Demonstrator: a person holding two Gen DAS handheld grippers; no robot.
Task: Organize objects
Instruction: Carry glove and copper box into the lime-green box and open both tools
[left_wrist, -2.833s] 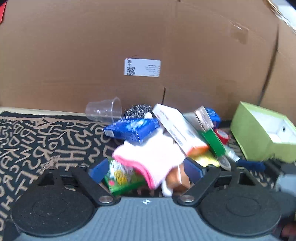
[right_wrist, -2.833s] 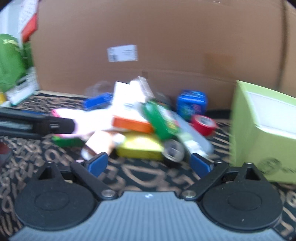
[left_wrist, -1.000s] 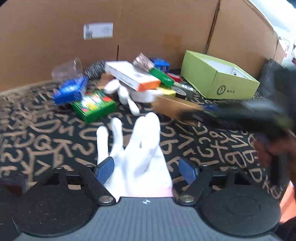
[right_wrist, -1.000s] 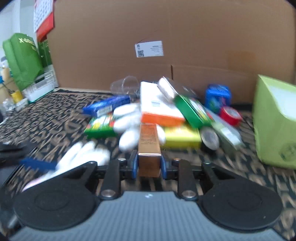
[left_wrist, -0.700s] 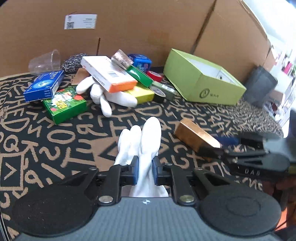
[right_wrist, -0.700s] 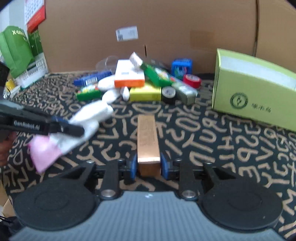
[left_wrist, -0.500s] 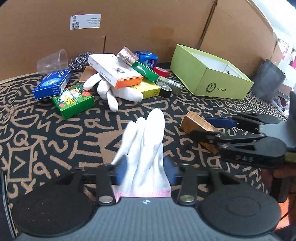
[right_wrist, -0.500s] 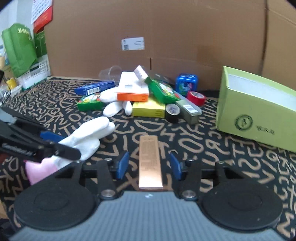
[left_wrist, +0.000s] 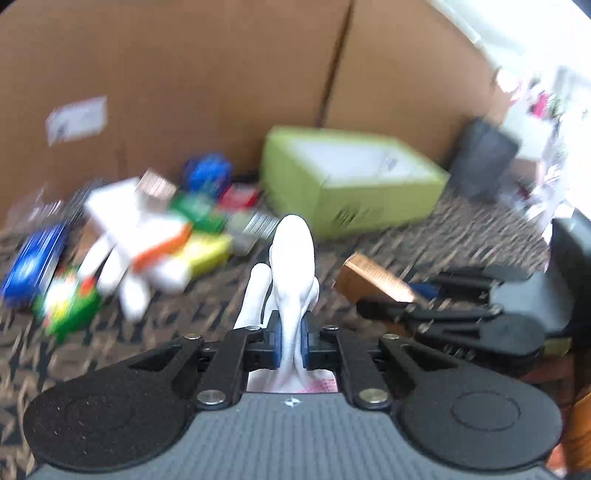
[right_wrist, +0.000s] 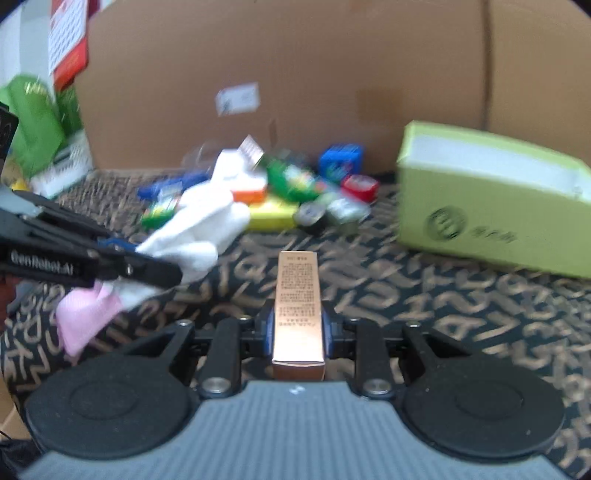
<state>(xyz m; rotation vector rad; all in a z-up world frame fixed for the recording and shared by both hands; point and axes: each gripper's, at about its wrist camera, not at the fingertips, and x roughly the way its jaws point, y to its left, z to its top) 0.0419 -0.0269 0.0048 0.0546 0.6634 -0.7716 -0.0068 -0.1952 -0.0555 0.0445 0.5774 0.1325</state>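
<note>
My left gripper (left_wrist: 290, 345) is shut on a white glove (left_wrist: 291, 266) with a pink cuff, held above the patterned mat. The glove also shows in the right wrist view (right_wrist: 192, 236), hanging from the left gripper (right_wrist: 147, 267). My right gripper (right_wrist: 297, 328) is shut on a long copper box (right_wrist: 298, 295) and holds it level above the mat. The copper box also shows in the left wrist view (left_wrist: 373, 282), with the right gripper (left_wrist: 417, 299) at the right. An open lime green box (left_wrist: 347, 181) stands at the back right and also shows in the right wrist view (right_wrist: 491, 199).
A blurred pile lies at the back left: a second white glove (left_wrist: 122, 266), a white and orange box (left_wrist: 136, 218), a blue box (left_wrist: 33, 262), green, yellow and red packs, tape rolls. A cardboard wall (left_wrist: 184, 74) stands behind. A dark bin (left_wrist: 484, 158) is far right.
Both grippers were open half a second ago; now the left has shut on the glove and the right on the copper box. Both views have swung and are blurred.
</note>
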